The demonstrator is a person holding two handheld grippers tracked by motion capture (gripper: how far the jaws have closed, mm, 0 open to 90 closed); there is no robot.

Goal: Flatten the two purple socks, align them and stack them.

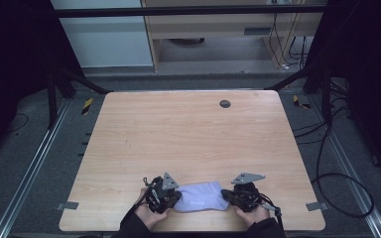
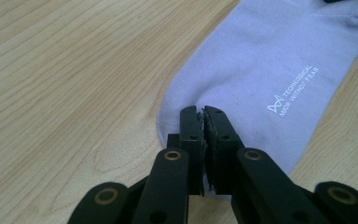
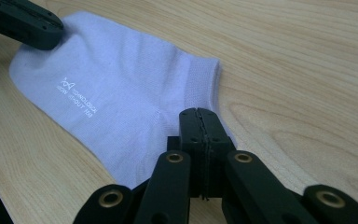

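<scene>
A pale purple sock (image 1: 201, 197) is lying flat on the wooden worktop (image 1: 188, 139), close to the edge where the person is sitting. It is lying sideways between the two grippers. Small white letters (image 2: 294, 88) are showing on the sock.

The left gripper (image 1: 174, 200) is sitting at the left end of the sock. In the left gripper view, its two black jaws are pressed together, and they are resting over the rounded end of the sock (image 2: 261, 84). A thin bit of the sock's edge may be pinched between them, but it is hard to tell for sure. The person's left hand (image 1: 149, 213) is holding this gripper from behind.

The right gripper (image 1: 227, 195) is sitting at the right end of the sock. In the right gripper view, its jaws are squeezed tight together with no gap, and they are lying over the sock (image 3: 116, 98) near the ribbed opening (image 3: 203, 84). It is not clear if any cloth is caught between them. The person's right hand (image 1: 253, 214) is holding this gripper. In that same view, the tip of the left gripper (image 3: 25, 23) is touching the far end of the sock.

A grey three-cornered plate (image 1: 168, 182) is sitting on top of the left gripper, and another grey plate (image 1: 248, 178) is sitting on the right one. A small dark round hole (image 1: 224, 103) is showing at the far side of the worktop, well apart from the sock.
</scene>
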